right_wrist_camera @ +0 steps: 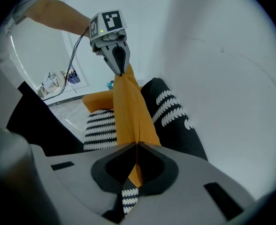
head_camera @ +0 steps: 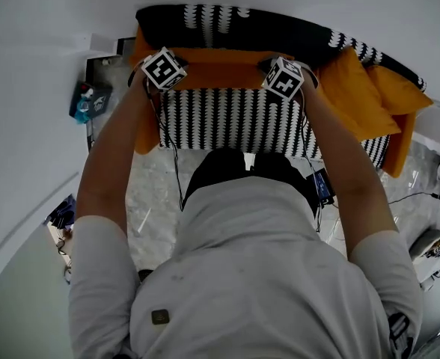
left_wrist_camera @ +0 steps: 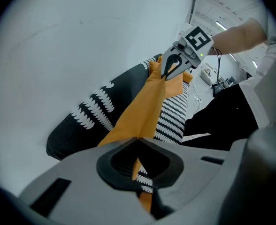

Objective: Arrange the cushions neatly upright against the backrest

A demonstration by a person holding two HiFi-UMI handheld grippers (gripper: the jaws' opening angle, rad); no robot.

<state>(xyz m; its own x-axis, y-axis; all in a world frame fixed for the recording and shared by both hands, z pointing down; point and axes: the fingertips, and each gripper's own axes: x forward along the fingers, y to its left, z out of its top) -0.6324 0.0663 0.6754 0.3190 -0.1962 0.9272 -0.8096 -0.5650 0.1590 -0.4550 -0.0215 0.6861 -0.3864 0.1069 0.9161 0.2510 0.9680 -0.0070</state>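
I hold a cushion [head_camera: 235, 118] with a black-and-white striped face and an orange back by its top edge, in front of the sofa. My left gripper [head_camera: 160, 81] is shut on the edge's left corner and my right gripper [head_camera: 283, 81] on its right corner. In the left gripper view the orange fabric [left_wrist_camera: 147, 107] runs taut from my left gripper [left_wrist_camera: 137, 142] to the right gripper [left_wrist_camera: 168, 69]. In the right gripper view the same edge [right_wrist_camera: 128, 107] stretches from my right gripper [right_wrist_camera: 135, 146] to the left gripper [right_wrist_camera: 118, 62]. Behind the cushion lies the black backrest [head_camera: 227, 28] with white marks.
An orange cushion [head_camera: 358, 96] leans at the sofa's right end, with another orange piece [head_camera: 399, 88] beyond it. A blue object [head_camera: 85, 102] sits on the floor at the left. Marble floor [head_camera: 153, 193], cables and devices [head_camera: 429, 241] lie around my legs. A white wall rises behind the sofa.
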